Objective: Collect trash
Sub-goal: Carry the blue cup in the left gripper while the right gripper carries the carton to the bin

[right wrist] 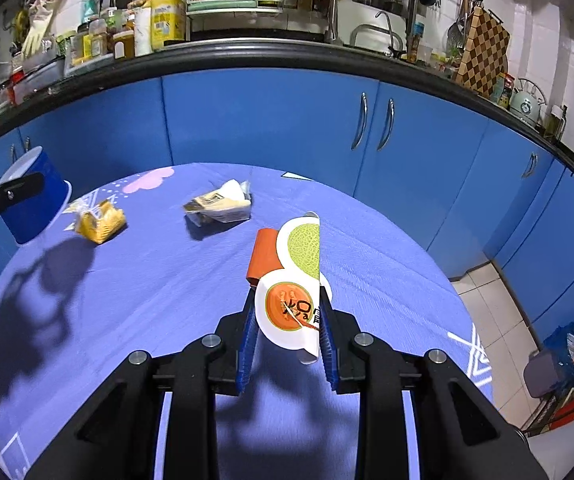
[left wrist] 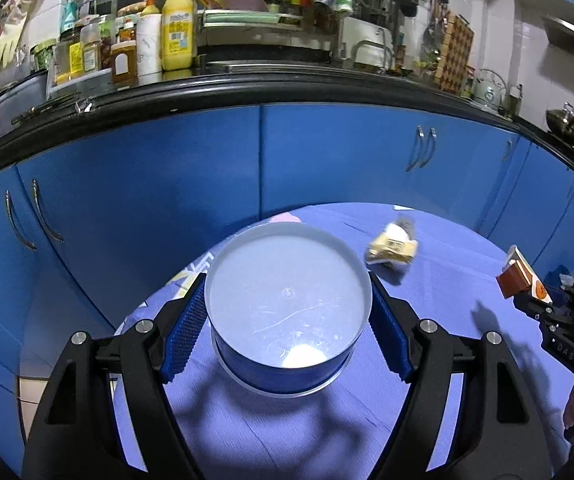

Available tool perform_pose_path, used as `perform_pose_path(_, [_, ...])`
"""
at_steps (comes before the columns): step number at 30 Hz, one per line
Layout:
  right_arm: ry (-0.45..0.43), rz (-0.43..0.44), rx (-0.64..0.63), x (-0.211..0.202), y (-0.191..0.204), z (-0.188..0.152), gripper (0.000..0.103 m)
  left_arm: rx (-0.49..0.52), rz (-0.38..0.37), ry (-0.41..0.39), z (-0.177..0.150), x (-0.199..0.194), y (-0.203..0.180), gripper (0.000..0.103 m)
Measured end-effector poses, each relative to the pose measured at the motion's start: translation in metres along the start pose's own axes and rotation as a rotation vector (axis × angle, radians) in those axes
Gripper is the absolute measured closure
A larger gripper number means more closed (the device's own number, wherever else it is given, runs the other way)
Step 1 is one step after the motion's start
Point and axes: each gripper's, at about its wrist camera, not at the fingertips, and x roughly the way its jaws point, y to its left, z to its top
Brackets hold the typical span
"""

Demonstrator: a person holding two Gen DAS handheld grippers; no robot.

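Carton (right wrist: pixel 291 304) pinched (right jaws); left grips cup (left wrist: pixel 287 304).

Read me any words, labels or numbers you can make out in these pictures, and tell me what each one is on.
"DAS": on the black body of the right gripper.
Large characters on the melon-print wrapper it holds: partly hidden, not readable.
Barcode label on the crumpled yellow wrapper: too small.
Label on the yellow bottle on the counter: blurred.
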Motion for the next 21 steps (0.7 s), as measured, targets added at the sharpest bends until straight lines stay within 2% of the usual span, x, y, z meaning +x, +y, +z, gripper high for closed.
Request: perform_pose_path(21, [-0.12,-0.064,-0.012,-0.118,0.0,-0.034,0.076,0.102,-0.1,-0.096,-0.014,-0.09,-0.068,0.028])
